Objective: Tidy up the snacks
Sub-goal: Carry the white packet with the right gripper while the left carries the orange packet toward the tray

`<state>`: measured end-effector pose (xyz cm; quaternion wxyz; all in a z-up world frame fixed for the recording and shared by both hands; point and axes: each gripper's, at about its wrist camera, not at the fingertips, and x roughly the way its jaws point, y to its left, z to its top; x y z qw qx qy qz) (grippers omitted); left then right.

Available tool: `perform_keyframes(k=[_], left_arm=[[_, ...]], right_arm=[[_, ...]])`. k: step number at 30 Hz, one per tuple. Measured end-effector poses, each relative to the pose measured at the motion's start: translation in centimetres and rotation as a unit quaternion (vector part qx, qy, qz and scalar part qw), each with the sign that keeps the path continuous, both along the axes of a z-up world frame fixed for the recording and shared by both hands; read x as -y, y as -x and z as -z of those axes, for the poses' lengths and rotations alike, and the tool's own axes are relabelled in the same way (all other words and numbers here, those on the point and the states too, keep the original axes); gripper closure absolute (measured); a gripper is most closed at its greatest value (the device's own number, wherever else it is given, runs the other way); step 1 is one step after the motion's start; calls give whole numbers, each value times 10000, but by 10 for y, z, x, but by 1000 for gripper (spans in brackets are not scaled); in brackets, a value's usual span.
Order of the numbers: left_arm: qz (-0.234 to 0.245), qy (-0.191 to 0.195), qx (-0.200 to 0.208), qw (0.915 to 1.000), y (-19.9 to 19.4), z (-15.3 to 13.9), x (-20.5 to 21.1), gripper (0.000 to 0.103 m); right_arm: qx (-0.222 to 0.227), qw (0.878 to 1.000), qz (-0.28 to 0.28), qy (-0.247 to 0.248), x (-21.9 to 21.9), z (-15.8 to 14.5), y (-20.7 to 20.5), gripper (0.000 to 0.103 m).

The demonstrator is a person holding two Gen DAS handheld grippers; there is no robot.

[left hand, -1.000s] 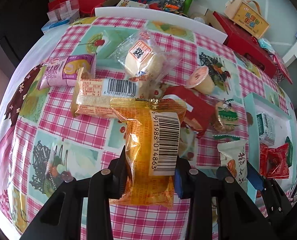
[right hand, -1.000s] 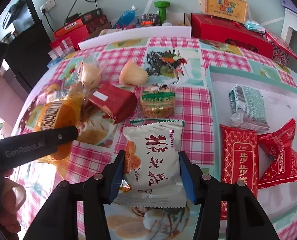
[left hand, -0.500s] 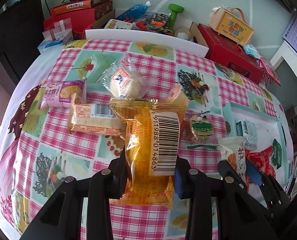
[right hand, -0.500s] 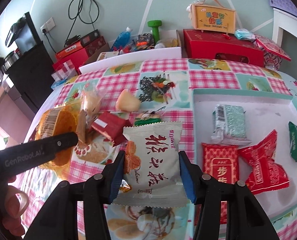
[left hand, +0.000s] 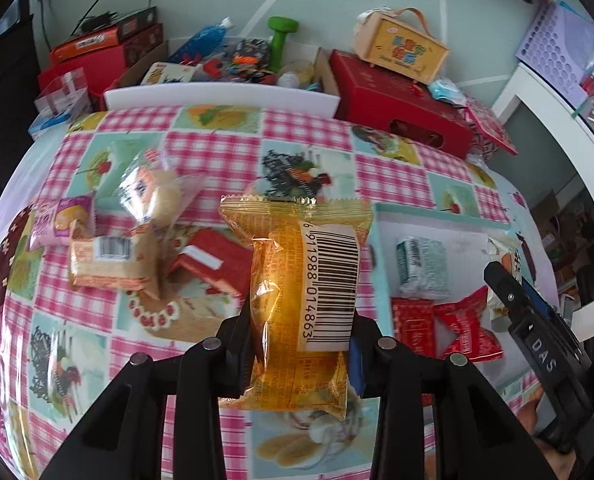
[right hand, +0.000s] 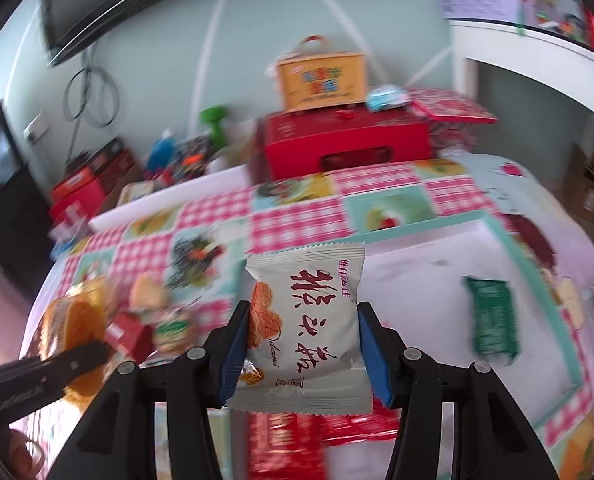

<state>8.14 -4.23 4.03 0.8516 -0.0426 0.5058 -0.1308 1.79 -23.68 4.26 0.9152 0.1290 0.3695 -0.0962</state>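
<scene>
My left gripper is shut on an orange snack packet with a barcode, held above the checked tablecloth. My right gripper is shut on a white snack packet with red lettering, lifted over the near edge of the teal-rimmed white tray. In the tray lie a green packet, a grey-green packet and red packets. The right gripper with its white packet shows at the right edge of the left wrist view. On the cloth left of the tray lie several loose snacks, among them a red packet.
A beige barcode packet, a pink packet and a clear-wrapped bun lie on the cloth at left. Behind the table stand a red box, a yellow carry box and a cluttered carton.
Both grippers rose and swung right with their packets. The right gripper moved over the tray; its view is now blurred and tilted up. The table's loose snacks slid left in both views.
</scene>
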Motion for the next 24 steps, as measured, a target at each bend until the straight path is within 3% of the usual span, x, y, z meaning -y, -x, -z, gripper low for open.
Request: perform_keyframes(k=[10, 18, 24], left_arm=[[633, -142, 190, 9977, 6, -4, 69, 65], [1078, -411, 516, 9920, -4, -2, 124, 65], [1271, -384, 434, 9902, -20, 17, 161, 65]], right_arm=[[127, 9949, 985, -158, 82, -3, 21, 48], [-49, 9951, 976, -179, 100, 12, 14, 48], [-169, 9952, 948, -183, 105, 22, 8, 48]])
